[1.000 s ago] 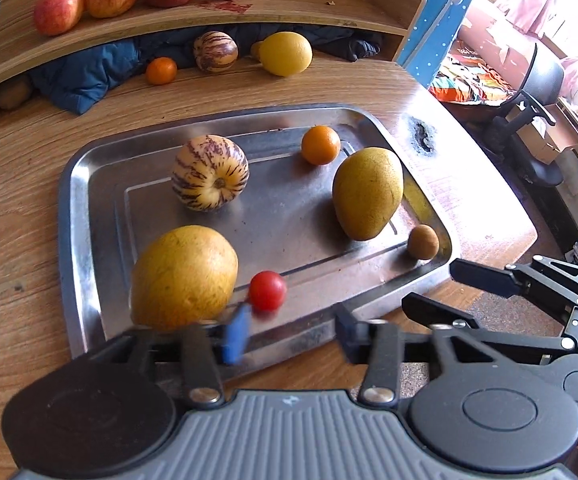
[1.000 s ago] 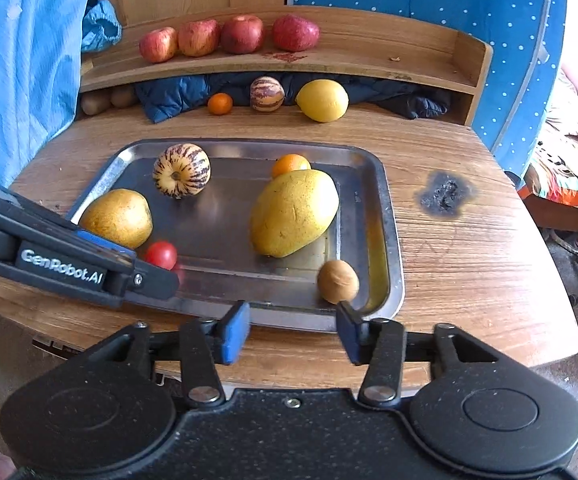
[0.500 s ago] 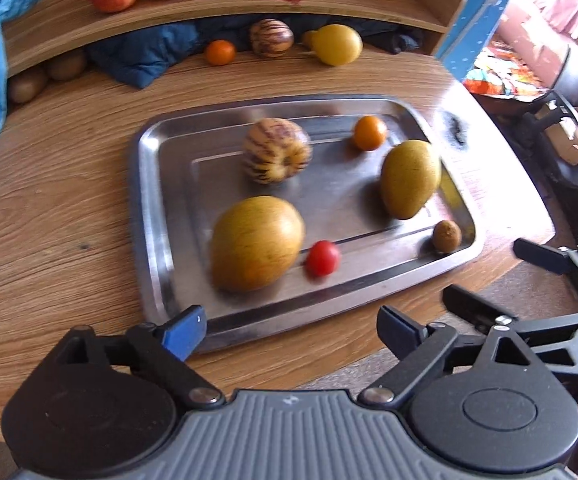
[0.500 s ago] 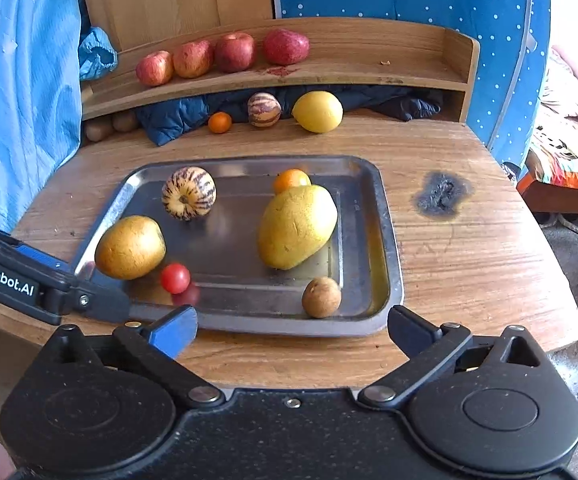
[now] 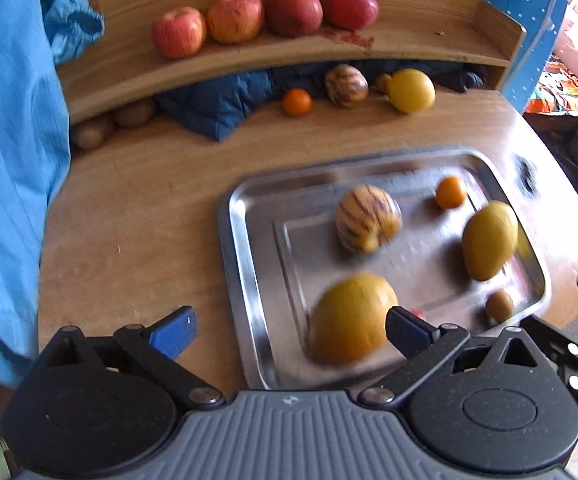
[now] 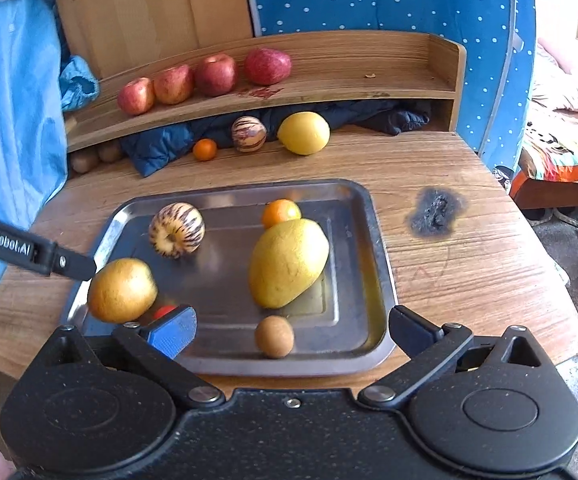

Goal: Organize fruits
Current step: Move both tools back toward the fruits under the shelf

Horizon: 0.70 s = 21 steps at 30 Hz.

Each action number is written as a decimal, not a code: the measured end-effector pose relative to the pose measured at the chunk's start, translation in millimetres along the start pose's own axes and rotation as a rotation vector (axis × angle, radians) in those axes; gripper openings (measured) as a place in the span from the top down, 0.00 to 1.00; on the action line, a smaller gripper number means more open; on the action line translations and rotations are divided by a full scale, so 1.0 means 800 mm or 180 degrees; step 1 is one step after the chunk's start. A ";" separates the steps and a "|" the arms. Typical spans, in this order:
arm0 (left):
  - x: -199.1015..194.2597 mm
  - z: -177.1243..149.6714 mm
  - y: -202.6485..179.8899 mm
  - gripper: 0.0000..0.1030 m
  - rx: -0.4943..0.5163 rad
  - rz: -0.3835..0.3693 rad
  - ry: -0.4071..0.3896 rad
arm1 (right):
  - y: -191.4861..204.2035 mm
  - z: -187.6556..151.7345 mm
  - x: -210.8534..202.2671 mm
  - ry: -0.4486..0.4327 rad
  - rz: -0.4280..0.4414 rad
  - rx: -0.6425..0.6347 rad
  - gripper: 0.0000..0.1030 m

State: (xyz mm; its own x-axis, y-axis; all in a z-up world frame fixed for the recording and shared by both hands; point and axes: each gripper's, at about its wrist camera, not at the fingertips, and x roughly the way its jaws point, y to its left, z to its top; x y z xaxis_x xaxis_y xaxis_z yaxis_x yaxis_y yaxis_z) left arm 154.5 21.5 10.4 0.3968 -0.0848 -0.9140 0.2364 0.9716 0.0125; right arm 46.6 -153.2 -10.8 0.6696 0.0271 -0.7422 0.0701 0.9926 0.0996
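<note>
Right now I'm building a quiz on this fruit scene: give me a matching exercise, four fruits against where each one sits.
Fruits:
1. apples
2. lemon
3. mango
4. kiwi

Places:
A. tray, near edge
B. shelf
C. tray, middle right
D. table, below the shelf

Pairs: 1-B, 2-D, 3-C, 4-A

White lettering "GenRobot.AI" runs along the left gripper (image 6: 75, 266) arm's black side.
</note>
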 end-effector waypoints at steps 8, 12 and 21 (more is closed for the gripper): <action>0.027 0.054 -0.017 0.01 0.0010 -0.0002 -0.0099 | -0.029 0.039 0.021 -0.0071 -0.0170 0.0145 0.01; 0.044 0.080 -0.022 0.01 -0.0003 0.0051 -0.0158 | -0.038 0.061 0.041 -0.0035 -0.0227 0.0111 0.01; 0.097 0.136 -0.006 0.01 -0.0182 0.0063 -0.0161 | -0.038 0.104 0.103 0.0067 -0.0246 -0.0028 0.01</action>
State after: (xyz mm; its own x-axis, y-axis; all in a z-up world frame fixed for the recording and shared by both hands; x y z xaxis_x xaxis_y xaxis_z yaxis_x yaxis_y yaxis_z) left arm 280.2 -13.5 -16.3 0.4456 -0.0752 -0.8921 0.1775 0.9841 0.0057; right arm 161.1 -190.7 -19.5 0.6468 -0.0471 -0.7612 0.1144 0.9928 0.0357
